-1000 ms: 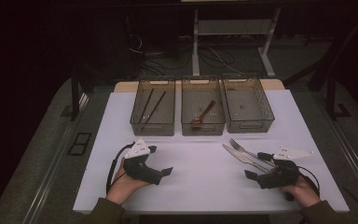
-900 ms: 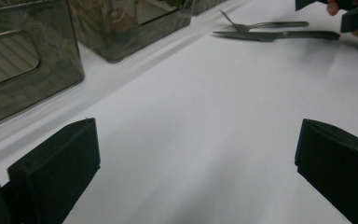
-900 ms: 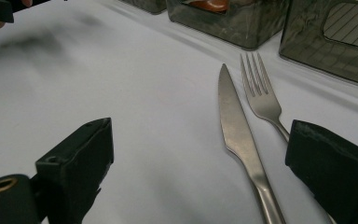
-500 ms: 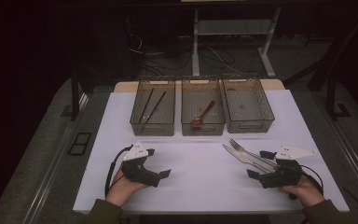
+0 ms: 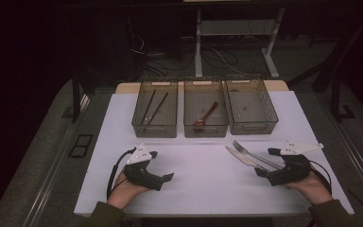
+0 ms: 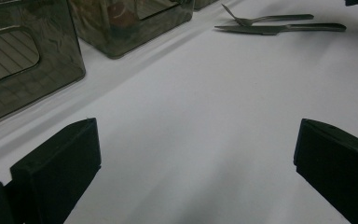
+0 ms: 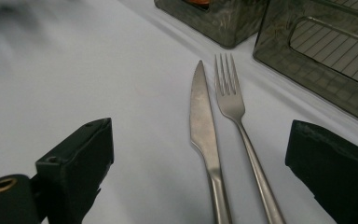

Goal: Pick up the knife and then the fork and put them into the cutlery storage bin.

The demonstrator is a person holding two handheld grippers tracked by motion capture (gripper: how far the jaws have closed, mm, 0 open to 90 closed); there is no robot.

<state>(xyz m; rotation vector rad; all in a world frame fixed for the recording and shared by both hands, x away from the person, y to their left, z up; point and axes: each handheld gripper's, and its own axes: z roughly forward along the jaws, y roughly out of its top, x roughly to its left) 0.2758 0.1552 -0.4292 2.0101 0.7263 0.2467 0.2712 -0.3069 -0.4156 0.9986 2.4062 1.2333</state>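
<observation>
Knife (image 7: 205,126) and fork (image 7: 235,107) flat on the white desk (image 5: 203,179), side by side, near-parallel, handles toward the right claw (image 5: 268,163), tips toward the bins. Knife on the left of the pair in the right gripper view, fork on the right, close but whether touching along the handles: cannot tell. Both lying between the right claw's spread jaws in that view, neither jaw in contact with metal. Right claw wide open, holding nothing, low over the desk, held by a hand (image 5: 312,187) at the desk's near right edge.

Left claw (image 5: 163,165) well apart on the near left side, likewise wide open and empty, bare white surface between its jaws. Knife (image 6: 279,29) and fork (image 6: 265,19) visible far off in the left gripper view.

Three dark see-through bins in a row at the far side: left bin (image 5: 142,125) with two dark sticks (image 5: 152,108), middle bin (image 5: 206,130) with a red spoon (image 5: 206,115), right bin (image 5: 269,113) nearest the cutlery pair.
</observation>
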